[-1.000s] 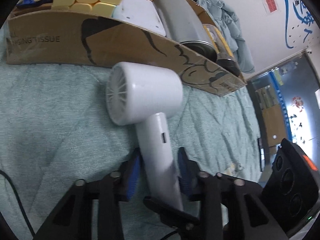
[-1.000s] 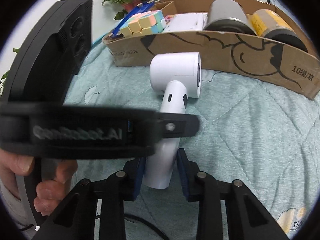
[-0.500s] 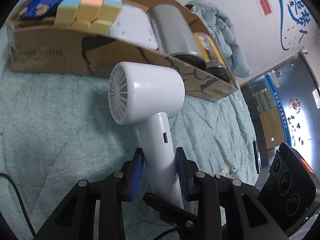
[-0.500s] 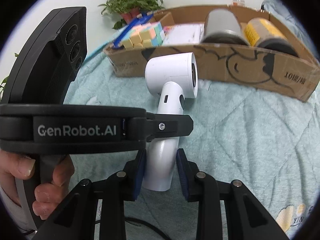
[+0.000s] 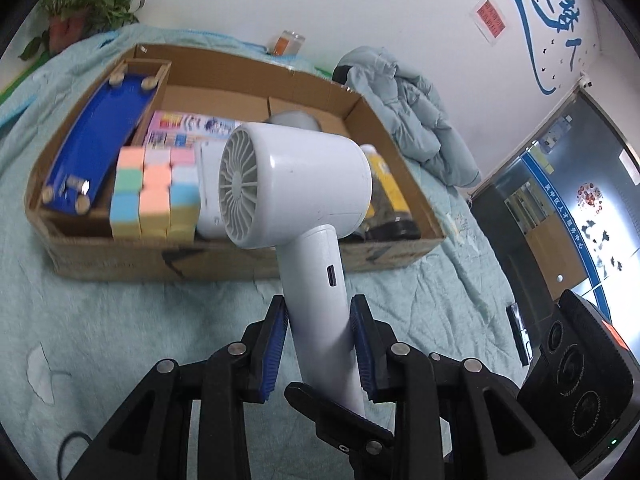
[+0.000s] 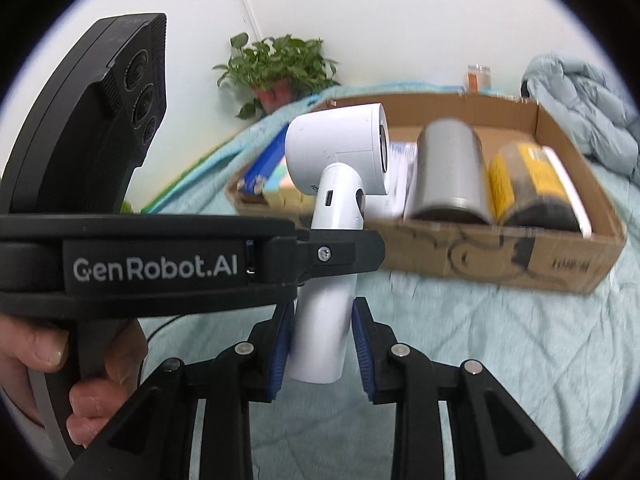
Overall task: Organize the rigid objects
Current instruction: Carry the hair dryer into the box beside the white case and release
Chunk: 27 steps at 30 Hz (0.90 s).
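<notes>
White hair dryer (image 5: 304, 184), grille-backed, handle clamped by left hand-held gripper (image 5: 320, 344) and right hand-held gripper (image 6: 320, 344); cardboard box (image 5: 240, 264) behind, on the bed.

The left gripper (image 5: 320, 344) points forward and downward, its two blue-padded fingers (image 5: 276, 344) pressed against either side of a white handle. The right gripper (image 6: 320, 344) points the same way, its blue pads clamped on the lower end of that handle, just below the left gripper's fingers, which cross in front of it from the left. A hand (image 6: 60, 368) is wrapped around the left gripper's black grip, thumb on top and fingers curled beneath.
</notes>
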{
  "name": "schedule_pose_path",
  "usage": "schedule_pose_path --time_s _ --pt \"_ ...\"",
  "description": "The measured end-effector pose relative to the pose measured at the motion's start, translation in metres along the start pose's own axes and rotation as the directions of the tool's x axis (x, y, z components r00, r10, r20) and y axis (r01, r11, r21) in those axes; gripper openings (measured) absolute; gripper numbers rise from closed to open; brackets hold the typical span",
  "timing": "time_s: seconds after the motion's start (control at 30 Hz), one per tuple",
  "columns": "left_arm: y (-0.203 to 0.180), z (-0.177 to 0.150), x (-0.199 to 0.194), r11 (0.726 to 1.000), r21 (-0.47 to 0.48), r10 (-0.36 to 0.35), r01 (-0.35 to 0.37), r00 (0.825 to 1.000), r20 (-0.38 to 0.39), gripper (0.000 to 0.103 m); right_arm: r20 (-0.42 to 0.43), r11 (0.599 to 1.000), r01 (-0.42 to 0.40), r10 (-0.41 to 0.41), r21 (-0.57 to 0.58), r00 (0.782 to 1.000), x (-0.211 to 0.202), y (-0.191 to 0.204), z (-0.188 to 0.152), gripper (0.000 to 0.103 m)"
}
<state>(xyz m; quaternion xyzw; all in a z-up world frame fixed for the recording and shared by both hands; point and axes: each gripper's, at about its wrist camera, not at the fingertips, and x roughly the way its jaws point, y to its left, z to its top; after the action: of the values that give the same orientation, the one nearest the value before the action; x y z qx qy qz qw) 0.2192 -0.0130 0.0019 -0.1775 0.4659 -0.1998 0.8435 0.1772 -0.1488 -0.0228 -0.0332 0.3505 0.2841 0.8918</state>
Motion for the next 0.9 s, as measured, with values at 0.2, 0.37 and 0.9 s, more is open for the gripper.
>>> schedule_pose_path --time_s 0.2,0.37,0.9 --pt "-0.004 0.034 -0.005 1.0 0.02 -0.002 0.002 0.999 0.034 0.029 0.045 1.0 0.006 -0.006 0.003 0.999 0.003 -0.006 0.026 0.028" --pt "-0.003 0.062 -0.01 0.999 0.04 0.008 -0.011 0.999 0.054 0.028 0.066 1.0 -0.001 0.0 0.006 0.998 0.005 -0.004 0.04 0.028" --pt "0.045 0.157 0.032 0.999 -0.03 0.008 -0.01 0.997 -0.074 0.029 -0.042 0.993 -0.017 0.022 0.12 0.999 0.055 -0.021 0.101 0.029"
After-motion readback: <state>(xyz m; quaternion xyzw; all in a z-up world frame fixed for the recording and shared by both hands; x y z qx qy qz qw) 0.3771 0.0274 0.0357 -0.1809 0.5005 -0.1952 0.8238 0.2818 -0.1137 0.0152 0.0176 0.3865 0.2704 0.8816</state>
